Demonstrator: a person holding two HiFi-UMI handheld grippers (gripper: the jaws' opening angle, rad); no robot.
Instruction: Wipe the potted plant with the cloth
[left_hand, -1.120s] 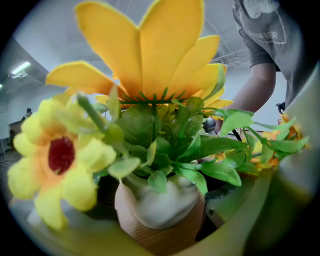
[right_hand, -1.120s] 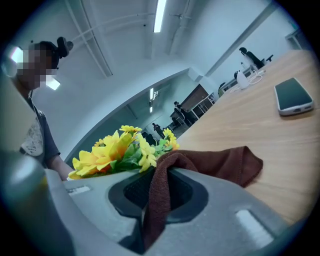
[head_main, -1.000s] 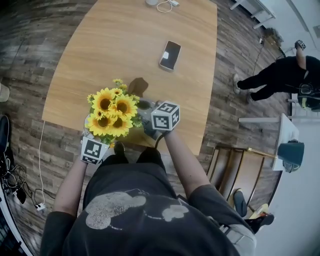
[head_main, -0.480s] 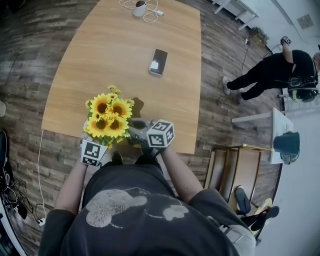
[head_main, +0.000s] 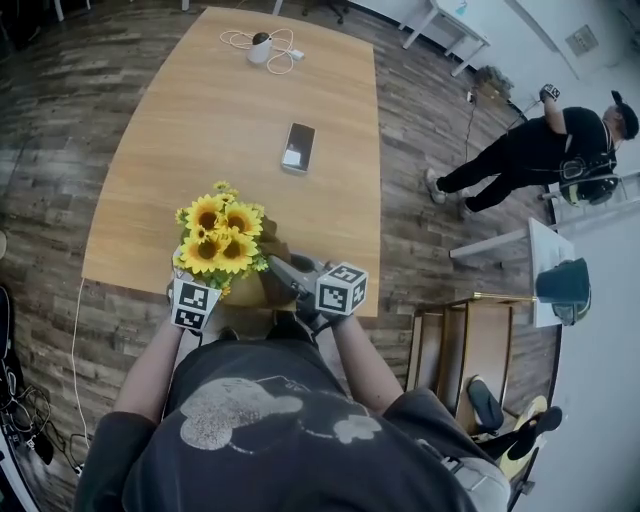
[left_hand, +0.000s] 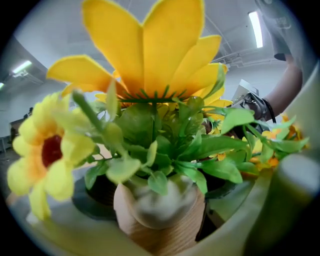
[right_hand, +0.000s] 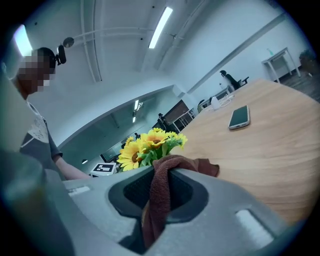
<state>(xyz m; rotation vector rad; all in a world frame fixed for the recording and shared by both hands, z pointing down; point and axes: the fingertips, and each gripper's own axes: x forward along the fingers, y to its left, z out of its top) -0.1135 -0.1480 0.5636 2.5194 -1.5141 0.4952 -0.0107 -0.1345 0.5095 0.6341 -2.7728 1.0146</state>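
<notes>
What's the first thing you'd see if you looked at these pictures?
The bright yellow potted sunflowers, standing at the wooden table's near edge between the jaws of the left gripper. Next, the brown cloth pinched in the right gripper, just right of them.

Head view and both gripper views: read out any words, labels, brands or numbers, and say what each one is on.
No readable text in any view.
On the left marker cube and the right marker cube: black-and-white square patterns, no letters.
On the phone: too small to read.
On the shirt print: a pale graphic, no words.
</notes>
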